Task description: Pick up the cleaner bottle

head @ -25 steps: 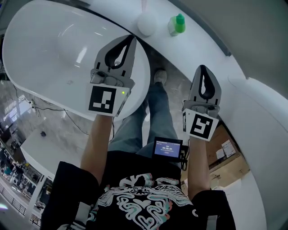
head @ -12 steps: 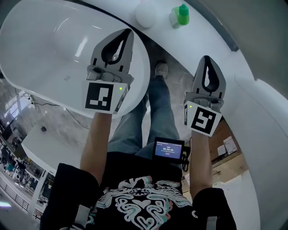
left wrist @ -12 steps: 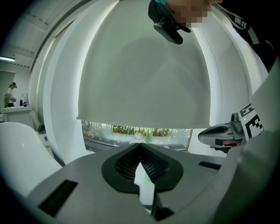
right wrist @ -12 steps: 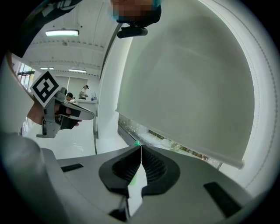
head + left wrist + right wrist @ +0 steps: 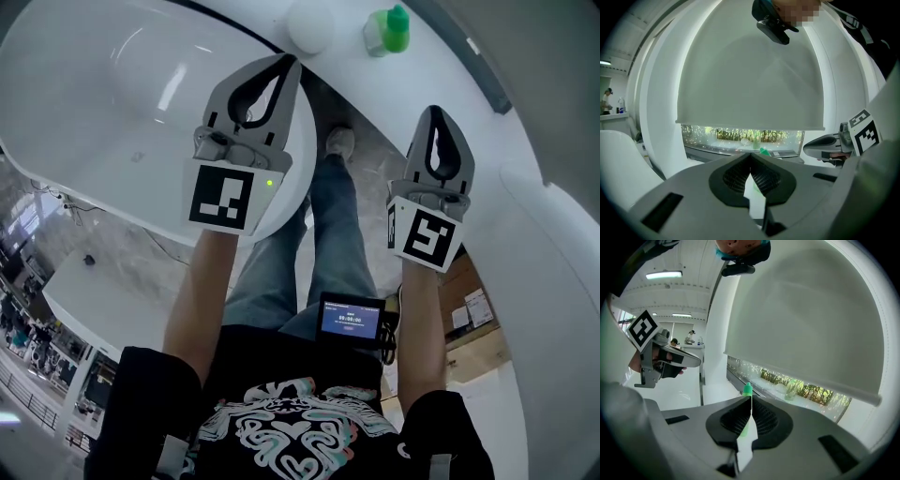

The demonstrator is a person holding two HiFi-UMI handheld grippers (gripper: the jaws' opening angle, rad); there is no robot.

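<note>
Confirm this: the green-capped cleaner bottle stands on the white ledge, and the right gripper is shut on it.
The right gripper is shut but empty; the cleaner bottle stands on the white ledge, apart from it, as the head view shows.

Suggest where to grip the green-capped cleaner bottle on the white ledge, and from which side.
Grip the cleaner bottle on its body, below the narrow green cap; it stands upright on the ledge. Come from the front with the right gripper, lined up with it; the white ball stands apart at its left. The gripper's jaws are shut: open first.
</note>
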